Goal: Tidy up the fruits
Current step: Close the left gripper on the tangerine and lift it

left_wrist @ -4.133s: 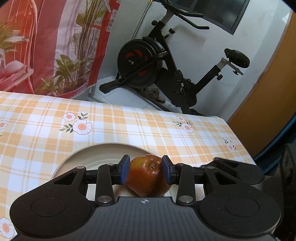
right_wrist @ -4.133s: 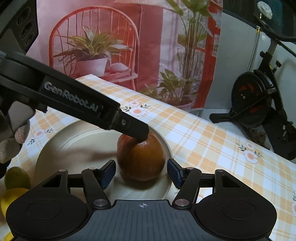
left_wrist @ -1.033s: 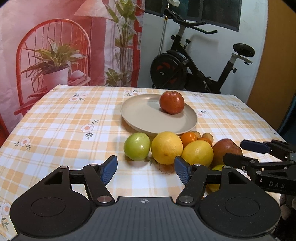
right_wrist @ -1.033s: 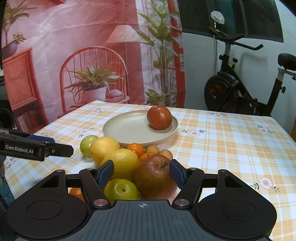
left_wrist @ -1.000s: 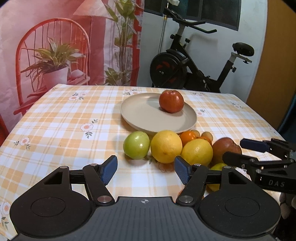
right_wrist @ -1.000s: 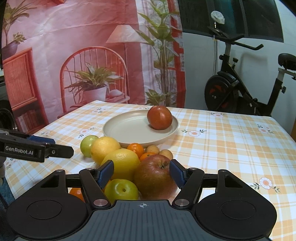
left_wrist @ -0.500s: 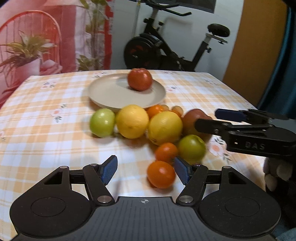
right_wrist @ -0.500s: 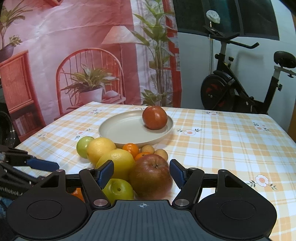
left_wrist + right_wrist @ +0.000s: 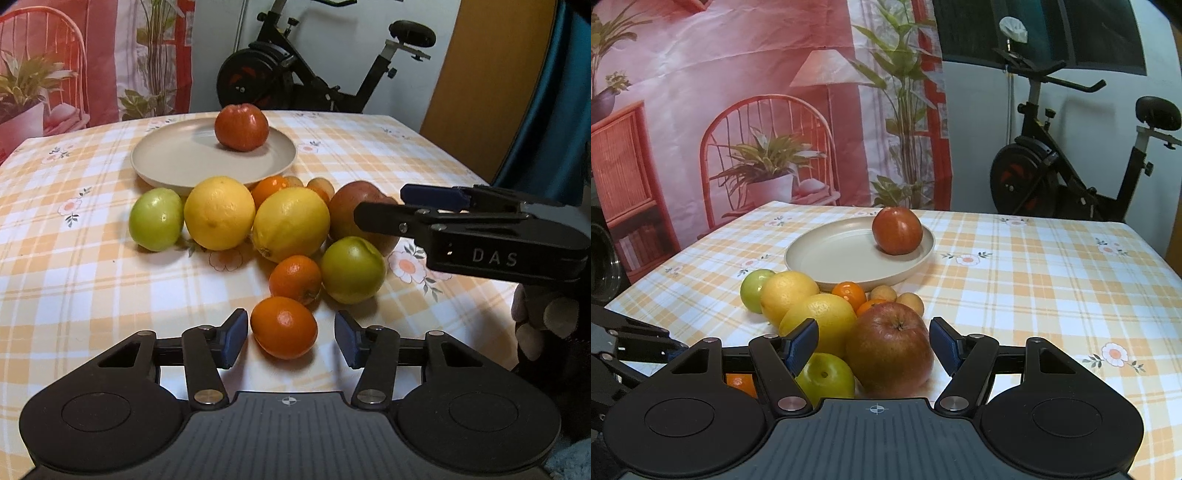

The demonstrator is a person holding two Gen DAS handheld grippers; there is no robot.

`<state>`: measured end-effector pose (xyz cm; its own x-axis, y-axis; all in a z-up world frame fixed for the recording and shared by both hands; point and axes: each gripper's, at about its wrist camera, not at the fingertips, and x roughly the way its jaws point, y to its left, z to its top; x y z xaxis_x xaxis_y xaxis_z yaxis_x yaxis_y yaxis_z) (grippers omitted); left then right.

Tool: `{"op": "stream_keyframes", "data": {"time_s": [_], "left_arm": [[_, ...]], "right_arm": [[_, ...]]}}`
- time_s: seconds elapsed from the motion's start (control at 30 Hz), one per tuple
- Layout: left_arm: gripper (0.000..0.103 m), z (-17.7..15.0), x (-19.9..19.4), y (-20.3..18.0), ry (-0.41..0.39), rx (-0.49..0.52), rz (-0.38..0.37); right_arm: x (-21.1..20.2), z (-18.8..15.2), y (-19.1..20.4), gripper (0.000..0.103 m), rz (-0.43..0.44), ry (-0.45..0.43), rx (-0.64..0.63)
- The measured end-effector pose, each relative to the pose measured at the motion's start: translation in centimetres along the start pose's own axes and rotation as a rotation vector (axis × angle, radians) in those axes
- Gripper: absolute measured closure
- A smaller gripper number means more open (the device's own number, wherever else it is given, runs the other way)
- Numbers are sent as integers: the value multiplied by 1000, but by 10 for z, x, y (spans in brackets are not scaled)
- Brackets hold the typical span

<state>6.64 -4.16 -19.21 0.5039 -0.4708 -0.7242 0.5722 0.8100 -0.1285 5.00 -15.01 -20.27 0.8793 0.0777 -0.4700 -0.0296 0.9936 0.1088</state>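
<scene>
The nearest orange (image 9: 283, 327) now lies between my left gripper (image 9: 287, 338), whose jaws have just been closing, pads still clear. My right gripper (image 9: 874, 345) straddles the red apple (image 9: 889, 352) untouched, unmoved. Checked tablecloth (image 9: 74, 258); exercise bike (image 9: 295, 74) behind.

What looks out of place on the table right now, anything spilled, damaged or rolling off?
Nothing spilled or damaged. One apple sits on the plate; the other fruit lies in a loose pile beside it on the tablecloth, unsorted. The nearest orange lies slightly apart, between the left gripper pads, untouched.
</scene>
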Motion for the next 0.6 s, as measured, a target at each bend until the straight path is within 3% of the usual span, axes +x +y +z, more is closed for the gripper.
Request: {"op": "stream_keyframes", "data": {"time_s": [0.13,0.4,0.6], "left_arm": [[61,-1,2,3,14,2,14],[61,2,-7,7,-37,-12,23],[61,7,-17,12,-103,-34,78]], "right_arm": [[1,-1,0,40,1,3,2],[1,-1,0,40,1,3,4],[2,-1,-1,40,6,-1,8]]}}
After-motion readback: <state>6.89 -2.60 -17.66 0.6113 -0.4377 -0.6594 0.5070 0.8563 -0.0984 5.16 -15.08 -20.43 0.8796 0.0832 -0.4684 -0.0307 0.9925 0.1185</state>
